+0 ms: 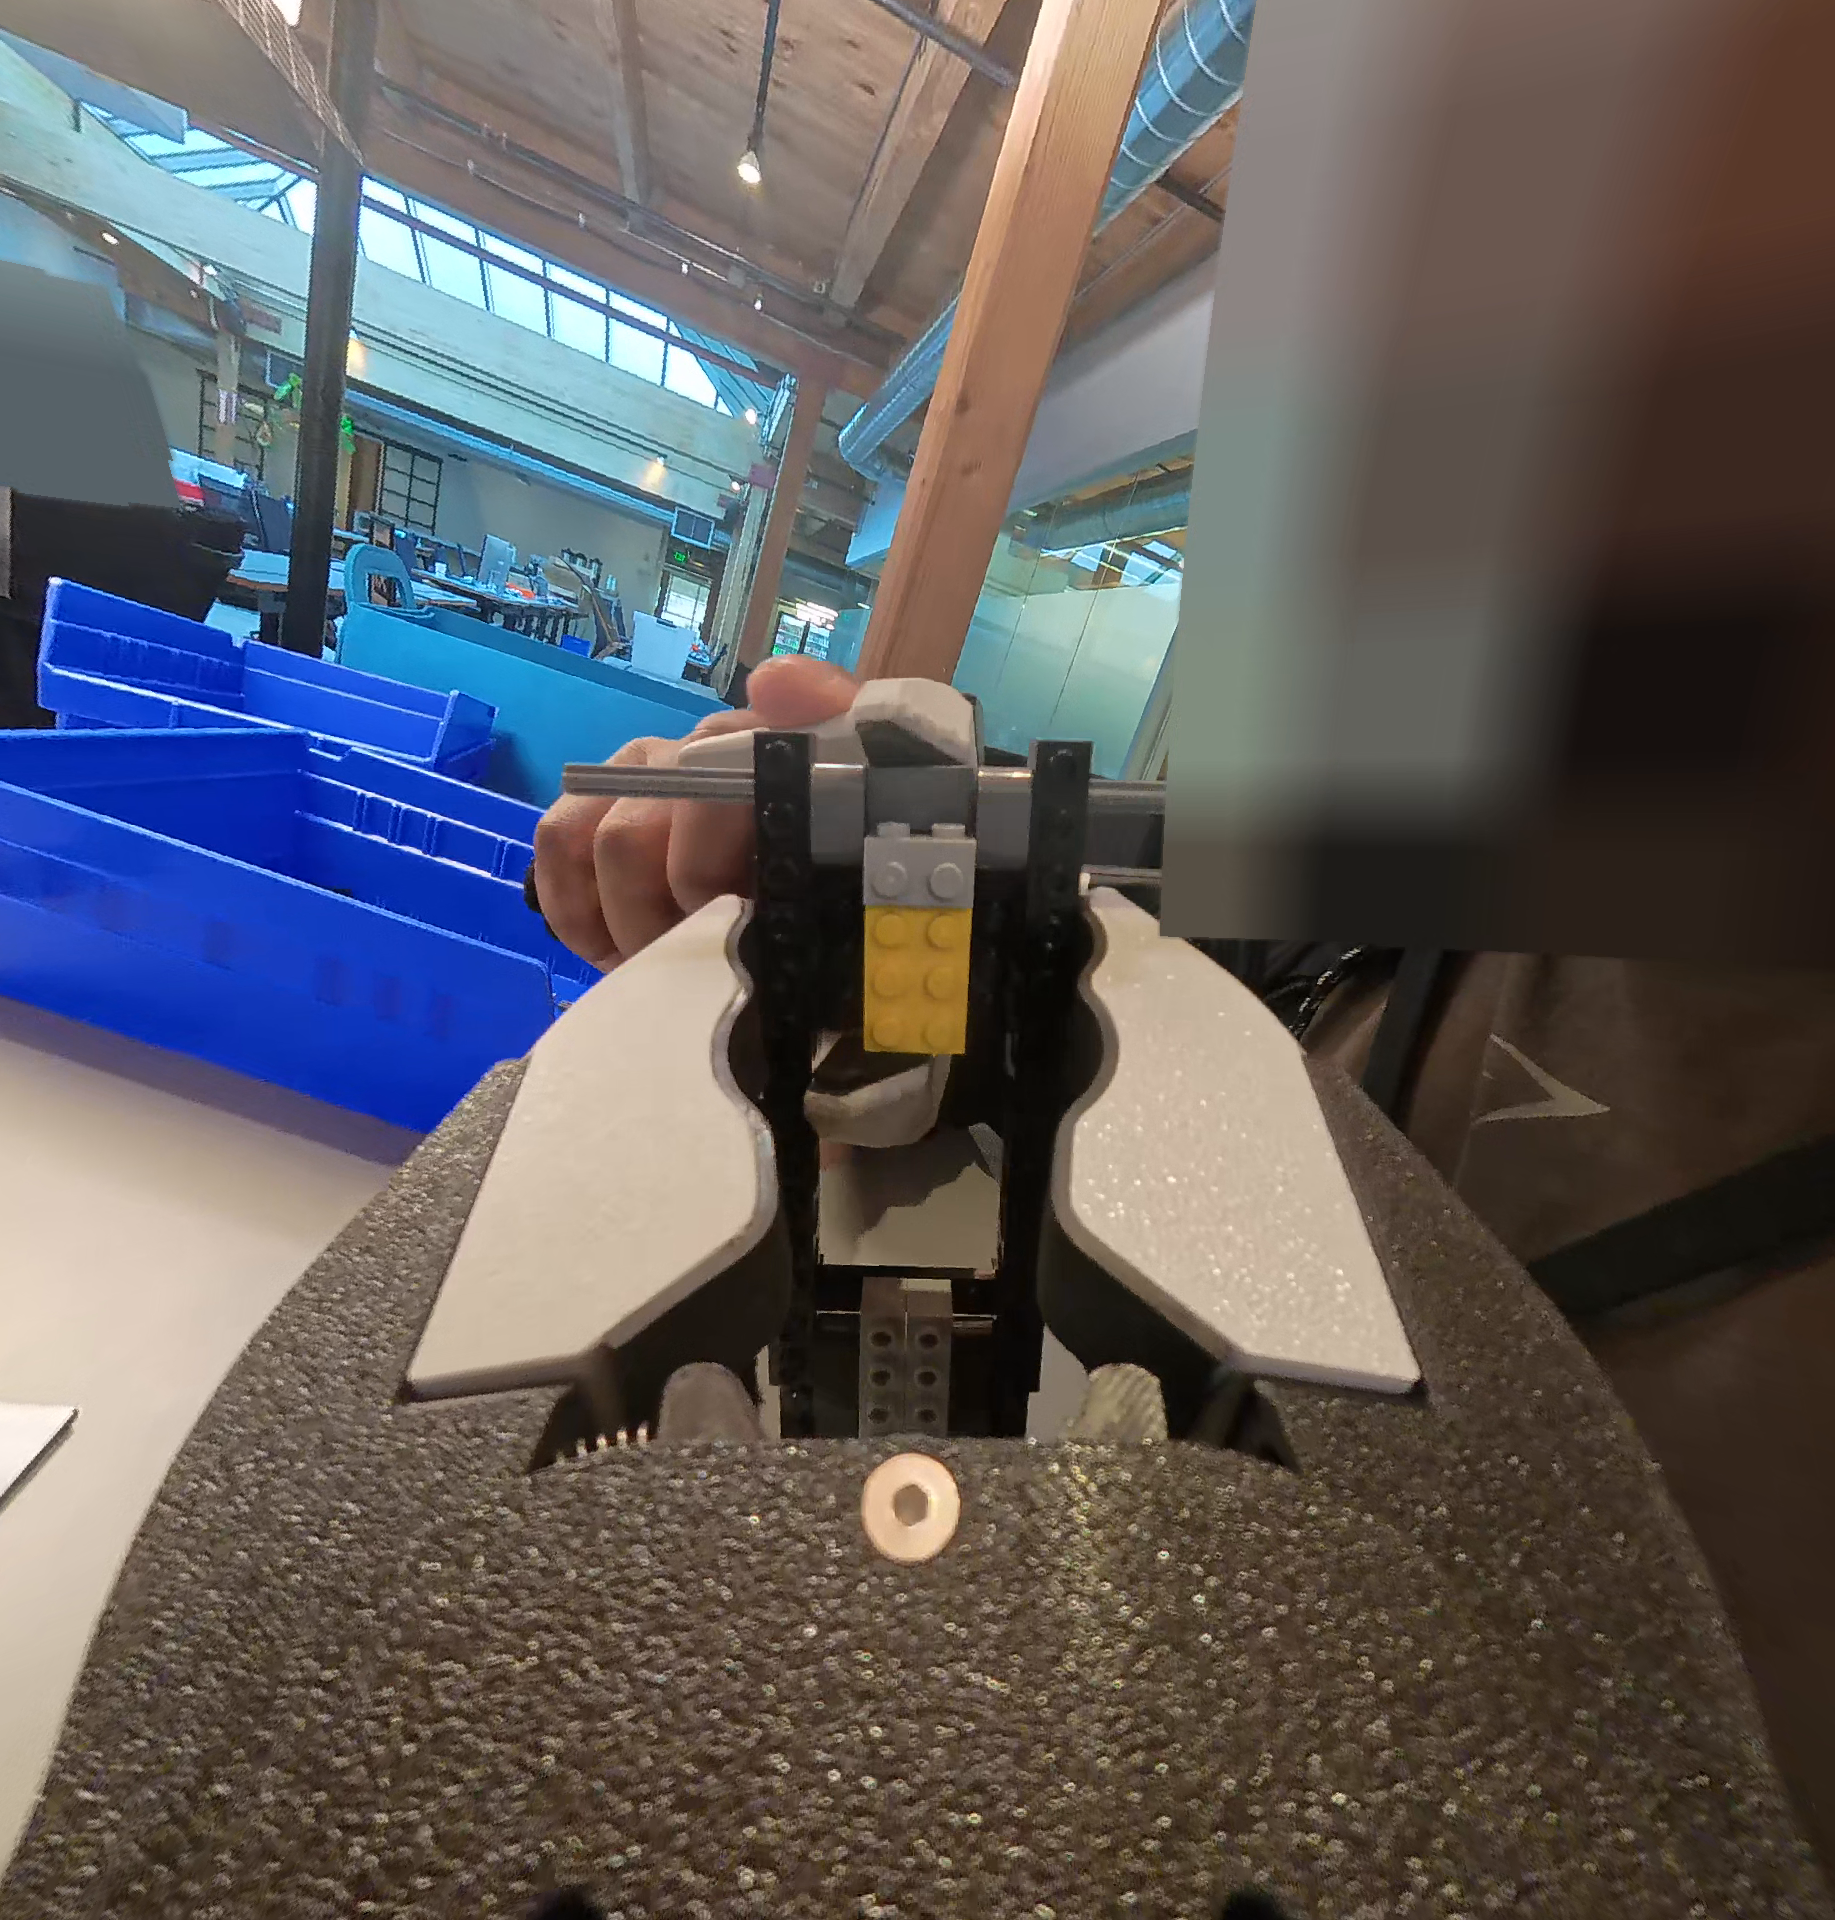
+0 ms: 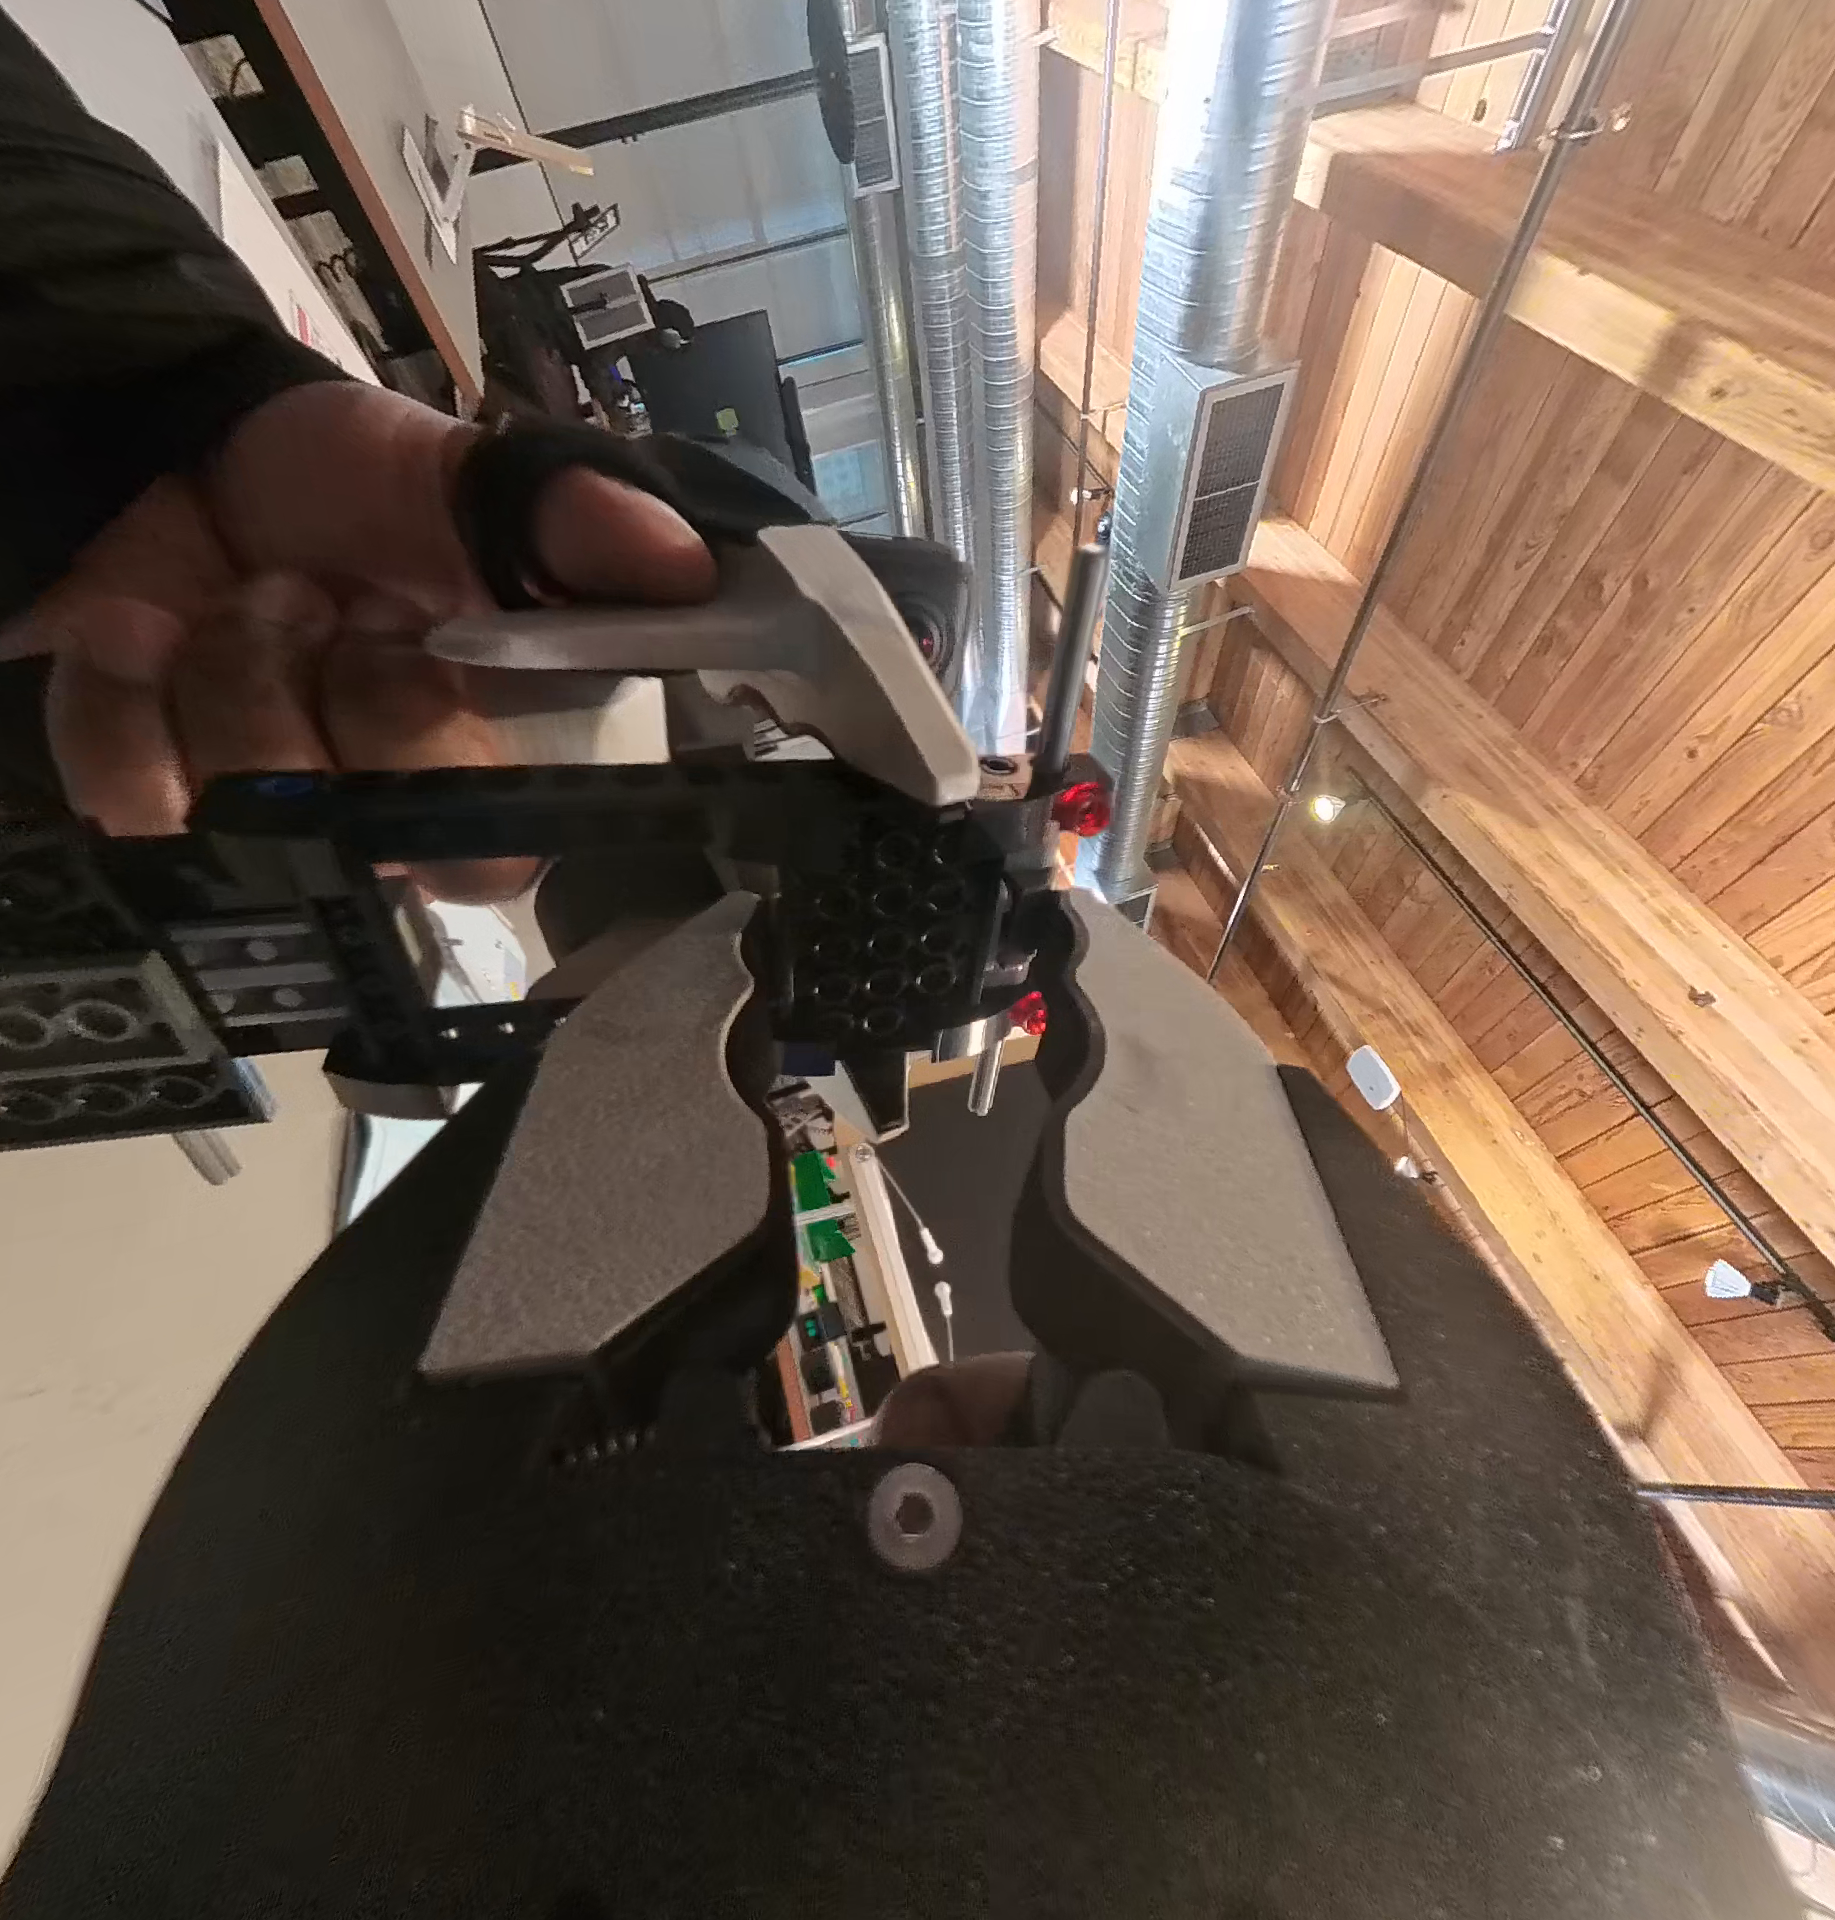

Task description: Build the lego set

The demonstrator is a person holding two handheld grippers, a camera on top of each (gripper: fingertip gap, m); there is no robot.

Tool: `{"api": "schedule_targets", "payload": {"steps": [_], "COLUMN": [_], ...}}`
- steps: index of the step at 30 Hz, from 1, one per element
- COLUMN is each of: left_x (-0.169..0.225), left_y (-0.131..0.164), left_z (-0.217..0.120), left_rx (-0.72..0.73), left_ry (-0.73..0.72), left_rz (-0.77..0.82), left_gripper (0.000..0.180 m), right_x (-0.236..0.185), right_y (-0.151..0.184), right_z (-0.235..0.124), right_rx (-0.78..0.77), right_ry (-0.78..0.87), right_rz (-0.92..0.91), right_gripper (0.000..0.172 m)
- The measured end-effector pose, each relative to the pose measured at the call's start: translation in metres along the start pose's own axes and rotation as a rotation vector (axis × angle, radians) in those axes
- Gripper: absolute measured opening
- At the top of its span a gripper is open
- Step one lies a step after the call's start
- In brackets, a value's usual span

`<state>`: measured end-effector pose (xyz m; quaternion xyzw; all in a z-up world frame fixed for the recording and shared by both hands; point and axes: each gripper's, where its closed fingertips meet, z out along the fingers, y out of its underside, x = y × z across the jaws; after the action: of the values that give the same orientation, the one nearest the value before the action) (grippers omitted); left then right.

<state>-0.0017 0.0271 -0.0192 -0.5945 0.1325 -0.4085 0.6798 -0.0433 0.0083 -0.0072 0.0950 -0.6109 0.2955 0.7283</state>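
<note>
1. The left gripper is clamped on a black brick frame, its pads against the two black side beams.
2. Between those beams sit a yellow brick and a grey brick; a grey axle runs across the top.
3. The right gripper is clamped on the same frame's far end, its pads against a black plate with red pins.
4. A hand shows just behind the frame.
5. Blue bins stand on the tabletop near its left edge.
</note>
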Motion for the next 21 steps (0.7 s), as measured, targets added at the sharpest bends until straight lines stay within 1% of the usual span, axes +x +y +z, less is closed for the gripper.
{"api": "schedule_targets", "payload": {"steps": [4,21], "left_x": [0.0006,-0.0001], "left_y": [-0.0017,-0.0055], "left_z": [0.0007,0.0006], "left_rx": [0.019,0.094], "left_ry": [-0.003,0.005], "left_rz": [0.013,-0.006], "left_gripper": [0.056,0.056], "right_x": [0.0025,0.0047], "right_y": [-0.0007,0.001], "right_z": [-0.0003,-0.0002], "right_rx": [-0.002,-0.024], "right_ry": [0.032,0.045], "right_rz": [-0.019,-0.04], "right_gripper": [0.047,0.047]}}
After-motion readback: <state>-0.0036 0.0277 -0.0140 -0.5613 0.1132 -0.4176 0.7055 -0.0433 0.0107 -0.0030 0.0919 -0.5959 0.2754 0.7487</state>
